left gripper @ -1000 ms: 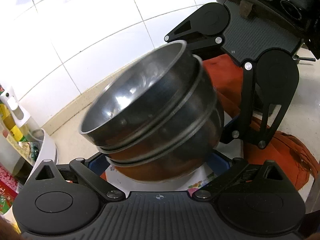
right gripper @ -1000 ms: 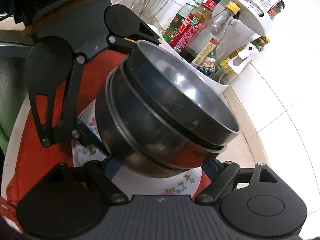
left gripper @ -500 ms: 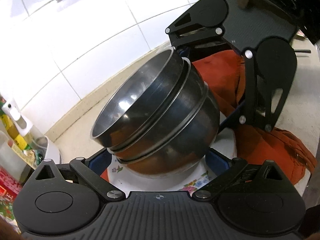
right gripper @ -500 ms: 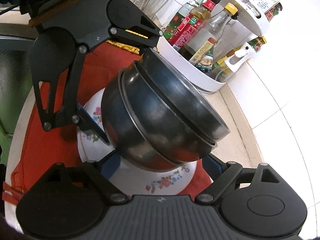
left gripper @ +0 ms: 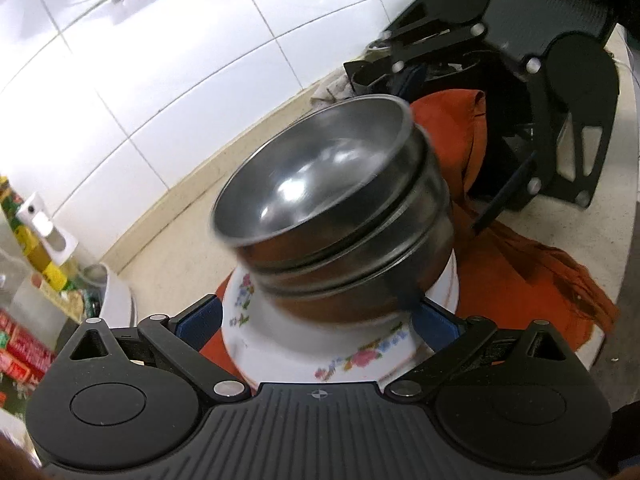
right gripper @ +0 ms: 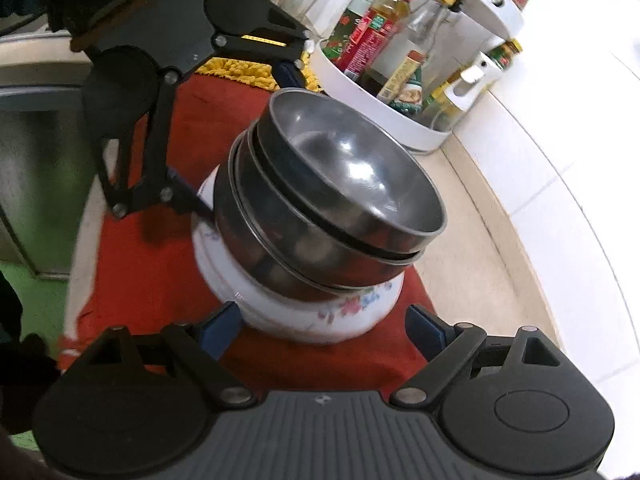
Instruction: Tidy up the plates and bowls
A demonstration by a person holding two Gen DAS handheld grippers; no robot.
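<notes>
Table [left gripper: 180,240] of pale stone runs along a white tiled wall and carries everything. An orange cloth [left gripper: 520,280] is spread over it, probably as a soft, non-slip landing pad for crockery. At the far end a white rack [right gripper: 400,128] of sauce bottles sits against the wall, well apart from the work.

On the cloth stands a white floral dish [left gripper: 360,356], and in it rests a nest of steel bowls [left gripper: 320,184]. The nest is tilted, its open mouth leaning toward the wall, so it looks not yet settled flat; stacking like this saves space and gathers the set in one spot.

The left hand-held gripper [left gripper: 318,322] straddles the floral dish low down, its blue pads close against both flanks, likely to steady it. Whether they actually press I cannot tell.

The right hand-held gripper [right gripper: 322,328] is spread wide on the opposite side. Cloth shows between one pad and the dish, so it holds nothing. The tilted nest could still slide.
</notes>
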